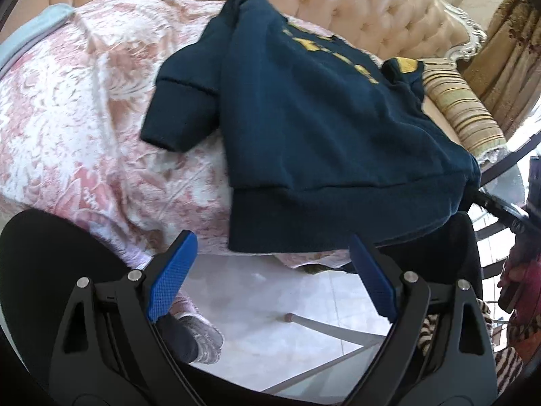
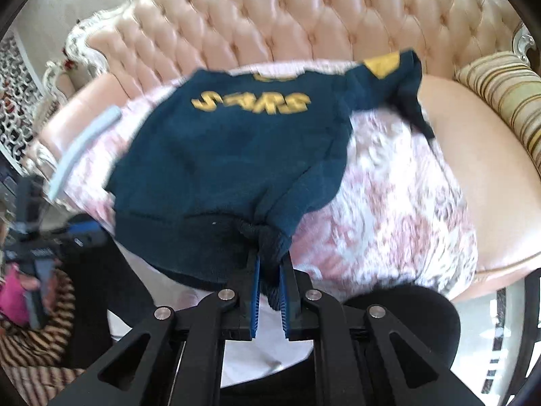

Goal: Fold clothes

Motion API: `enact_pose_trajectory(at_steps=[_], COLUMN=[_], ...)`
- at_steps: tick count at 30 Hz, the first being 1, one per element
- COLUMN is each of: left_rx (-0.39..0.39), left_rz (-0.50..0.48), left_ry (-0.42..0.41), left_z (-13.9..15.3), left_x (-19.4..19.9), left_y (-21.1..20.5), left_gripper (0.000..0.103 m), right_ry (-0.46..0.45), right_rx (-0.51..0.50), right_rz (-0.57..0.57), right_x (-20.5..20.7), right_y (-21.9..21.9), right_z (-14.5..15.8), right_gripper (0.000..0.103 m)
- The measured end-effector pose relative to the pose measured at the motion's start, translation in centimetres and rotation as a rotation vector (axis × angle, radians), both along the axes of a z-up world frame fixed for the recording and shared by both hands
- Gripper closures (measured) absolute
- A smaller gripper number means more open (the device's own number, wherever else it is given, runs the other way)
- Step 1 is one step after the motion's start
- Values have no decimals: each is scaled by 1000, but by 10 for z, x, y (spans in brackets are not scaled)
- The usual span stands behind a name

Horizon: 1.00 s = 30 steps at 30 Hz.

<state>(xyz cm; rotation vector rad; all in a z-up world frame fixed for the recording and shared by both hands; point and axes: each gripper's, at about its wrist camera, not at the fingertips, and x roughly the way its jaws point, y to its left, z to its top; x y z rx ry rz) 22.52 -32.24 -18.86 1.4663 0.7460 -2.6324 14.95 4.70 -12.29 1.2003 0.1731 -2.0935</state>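
Sweatshirt (image 2: 230,155) lies spread on the pink patterned blanket (image 2: 399,182) ahead of both tongs, its hem corner pinched in our right gripper (image 2: 270,270) for lifting into a fold, while our left gripper (image 1: 270,270) hangs wide open, empty, just short of the hem.

A small dark teal sweatshirt (image 2: 216,155) with yellow lettering lies front-up on a pink-and-white patterned cover; one sleeve sticks out sideways; its ribbed hem is bunched and lifted at one corner.
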Motion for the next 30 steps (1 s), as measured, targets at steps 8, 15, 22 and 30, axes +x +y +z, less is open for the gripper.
enact_pose_trajectory(at_steps=[8,15,22,30], left_rx=[110,101,112,97], left_rz=[22,11,-5,-50], left_ry=[24,12,43,108], left_z=[-11,-15,-8,29], left_x=[-6,-12,-8,6], left_y=[-8,-7,-7,-2], left_gripper=[13,62,91,92], right_ry=[24,17,27,70], right_rx=[-32,-32,-44,-43], right_rz=[11,7,1,-3], right_x=[-3,-8,-9,-8], right_y=[-20,-19,-19,-10], right_z=[17,11,10,30], right_gripper=[93,93,93,93])
